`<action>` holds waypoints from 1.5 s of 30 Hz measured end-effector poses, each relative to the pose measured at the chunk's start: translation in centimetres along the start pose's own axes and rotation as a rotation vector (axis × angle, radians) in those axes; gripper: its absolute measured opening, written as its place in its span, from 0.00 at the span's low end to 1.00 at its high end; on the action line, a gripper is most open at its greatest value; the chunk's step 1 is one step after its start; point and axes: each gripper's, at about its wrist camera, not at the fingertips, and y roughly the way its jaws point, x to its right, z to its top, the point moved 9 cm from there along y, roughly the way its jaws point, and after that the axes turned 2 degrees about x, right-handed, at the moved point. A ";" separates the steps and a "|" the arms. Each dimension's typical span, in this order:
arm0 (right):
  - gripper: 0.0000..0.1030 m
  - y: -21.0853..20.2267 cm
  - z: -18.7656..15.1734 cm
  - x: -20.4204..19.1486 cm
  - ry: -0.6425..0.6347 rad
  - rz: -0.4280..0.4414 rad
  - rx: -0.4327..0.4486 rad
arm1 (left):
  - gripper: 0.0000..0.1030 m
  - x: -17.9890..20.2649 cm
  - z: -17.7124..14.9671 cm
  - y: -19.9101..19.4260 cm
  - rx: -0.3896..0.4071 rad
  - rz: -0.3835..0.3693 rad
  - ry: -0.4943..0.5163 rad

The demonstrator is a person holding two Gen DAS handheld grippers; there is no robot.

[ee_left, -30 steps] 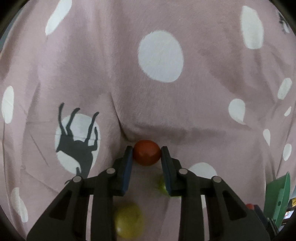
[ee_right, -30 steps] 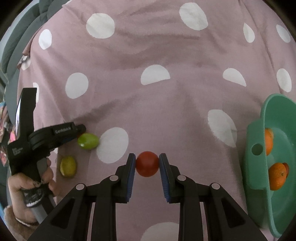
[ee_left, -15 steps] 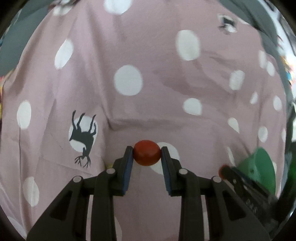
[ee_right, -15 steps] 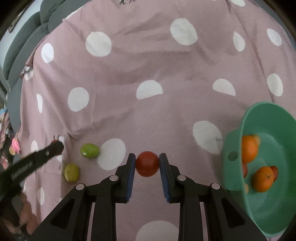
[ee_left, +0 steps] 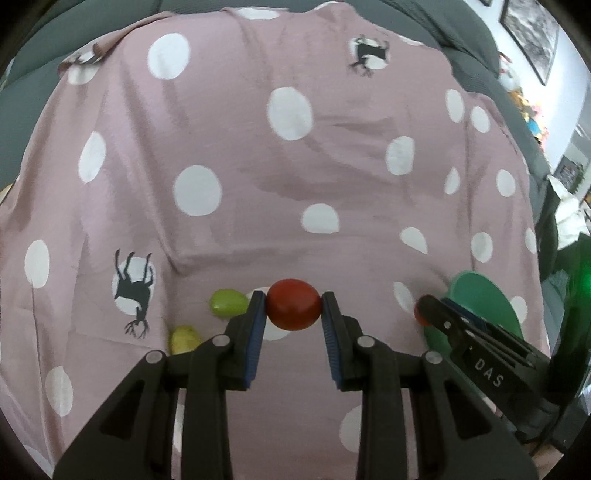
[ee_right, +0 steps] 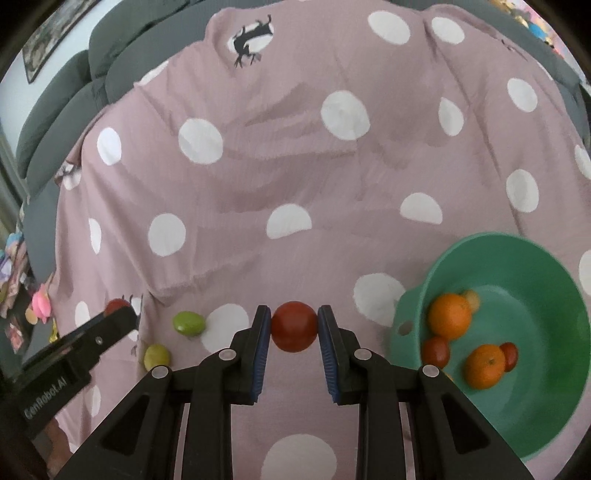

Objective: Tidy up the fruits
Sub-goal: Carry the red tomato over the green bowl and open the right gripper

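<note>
My left gripper (ee_left: 293, 300) is shut on a red round fruit (ee_left: 293, 312), held above the pink dotted cloth (ee_left: 236, 155). In the same way, my right gripper (ee_right: 294, 314) is shut on a second red fruit (ee_right: 294, 328). A green bowl (ee_right: 480, 242) at the right holds two oranges (ee_right: 448, 315) and small red fruits (ee_right: 436, 350). On the cloth to the left lie a green fruit (ee_right: 189, 323) and a yellow-green fruit (ee_right: 156, 356). The left gripper (ee_right: 118, 317) shows at the left edge of the right wrist view.
The cloth covers a grey sofa (ee_right: 59, 107), whose cushions rise at the back and left. Colourful toys (ee_right: 38, 302) lie past the cloth's left edge. Framed pictures (ee_left: 532, 33) hang on the wall behind.
Both grippers have risen from the cloth with their red fruits, so more of the cloth shows. The left one has moved right, bringing the bowl and the right gripper into its view.
</note>
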 end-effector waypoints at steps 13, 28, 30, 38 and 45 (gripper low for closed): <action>0.27 -3.8 2.1 3.4 0.021 -0.104 0.118 | 0.29 6.5 -0.3 -0.7 0.023 -0.135 0.109; 0.27 -7.8 3.2 10.6 0.154 -0.203 0.197 | 0.29 14.5 -2.0 1.4 -0.038 -0.264 0.217; 0.27 -7.9 3.2 11.5 0.168 -0.215 0.196 | 0.29 15.7 -2.3 1.7 -0.046 -0.292 0.230; 0.27 -7.8 2.7 14.4 0.218 -0.255 0.177 | 0.29 20.6 -5.2 4.5 -0.113 -0.400 0.266; 0.27 -6.8 2.0 16.7 0.260 -0.295 0.130 | 0.29 21.9 -7.4 6.6 -0.168 -0.393 0.299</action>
